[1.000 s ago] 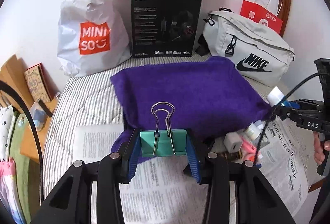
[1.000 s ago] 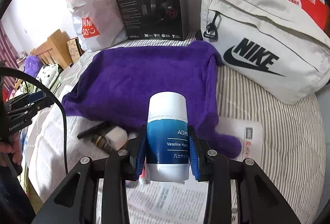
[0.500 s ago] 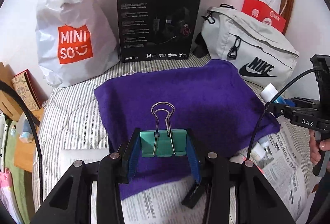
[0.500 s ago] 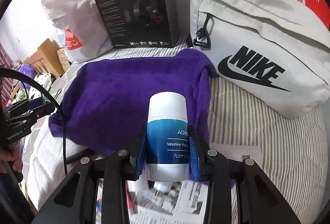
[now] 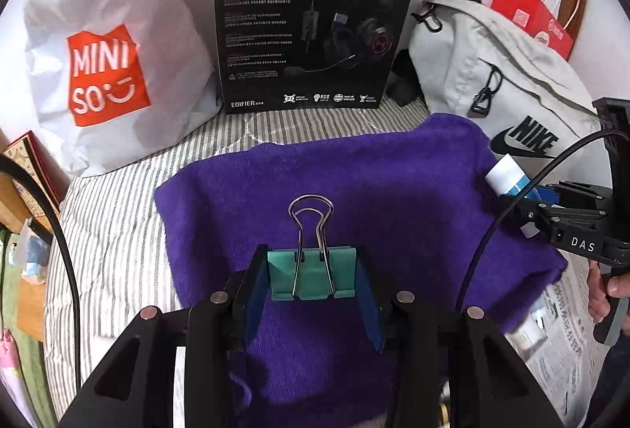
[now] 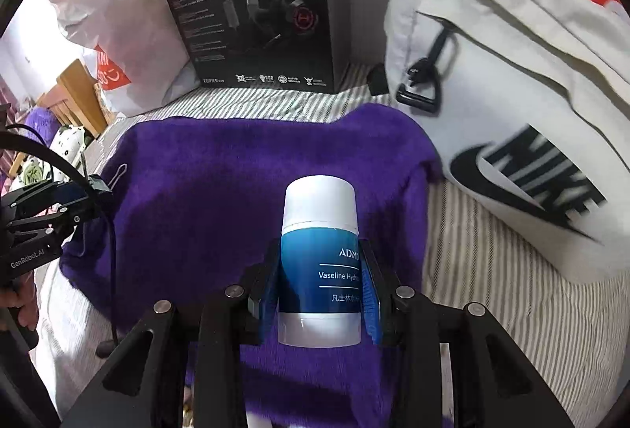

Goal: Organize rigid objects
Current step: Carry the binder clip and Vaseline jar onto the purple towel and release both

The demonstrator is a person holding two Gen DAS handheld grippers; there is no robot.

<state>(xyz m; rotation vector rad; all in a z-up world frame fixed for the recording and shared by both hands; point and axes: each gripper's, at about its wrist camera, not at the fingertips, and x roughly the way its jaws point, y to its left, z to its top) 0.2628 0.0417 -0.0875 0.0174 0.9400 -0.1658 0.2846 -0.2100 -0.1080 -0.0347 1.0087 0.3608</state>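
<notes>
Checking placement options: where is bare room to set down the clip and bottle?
The purple towel is bare across its middle. Striped sheet lies free between the towel and the Nike bag. The back edge is crowded by the headset box and Miniso bag.

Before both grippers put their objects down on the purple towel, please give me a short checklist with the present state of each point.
1. Left gripper pinches the teal binder clip: ok.
2. Right gripper clamps the Vaseline bottle: ok.
3. Purple towel lies under both loads: ok.
4. Towel surface ahead free of objects: ok.
5. Grippers apart from each other: ok.
6. Height above the towel: cannot tell.
</notes>
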